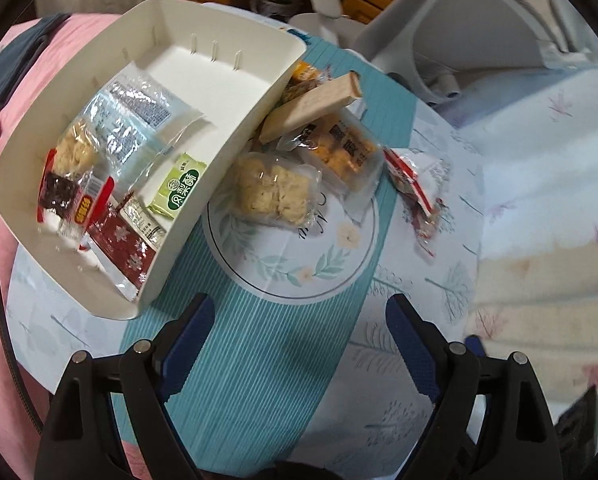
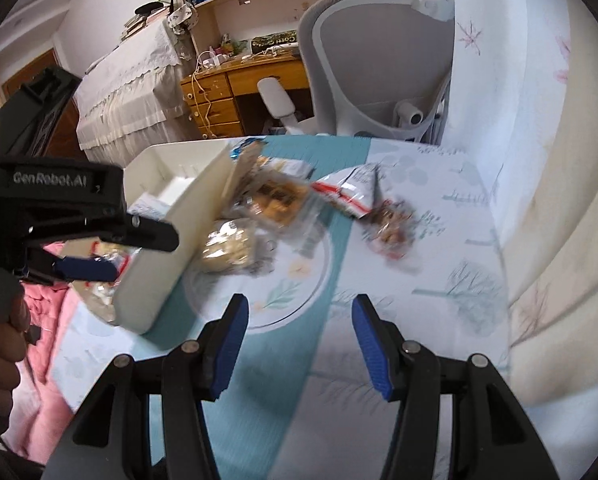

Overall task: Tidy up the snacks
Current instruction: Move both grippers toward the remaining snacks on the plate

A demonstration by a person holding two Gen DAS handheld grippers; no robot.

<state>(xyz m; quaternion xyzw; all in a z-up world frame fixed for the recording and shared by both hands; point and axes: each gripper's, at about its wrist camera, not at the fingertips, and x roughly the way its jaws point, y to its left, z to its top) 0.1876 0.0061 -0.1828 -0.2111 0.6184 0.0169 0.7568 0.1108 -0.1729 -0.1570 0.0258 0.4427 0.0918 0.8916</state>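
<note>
Blurred snack packets (image 2: 355, 196) beyond white bin (image 2: 203, 200)

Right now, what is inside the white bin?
The white bin holds a green packet, a dark red packet, clear-wrapped snacks and a pale biscuit pack. Anything beneath them is covered.

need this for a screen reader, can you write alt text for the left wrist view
A white bin tilts on a floral cloth, with wrapped snacks inside, among them a green packet. More snacks lie beside it, a pale rice cake nearest. The left gripper is open and empty at the bottom.
</note>
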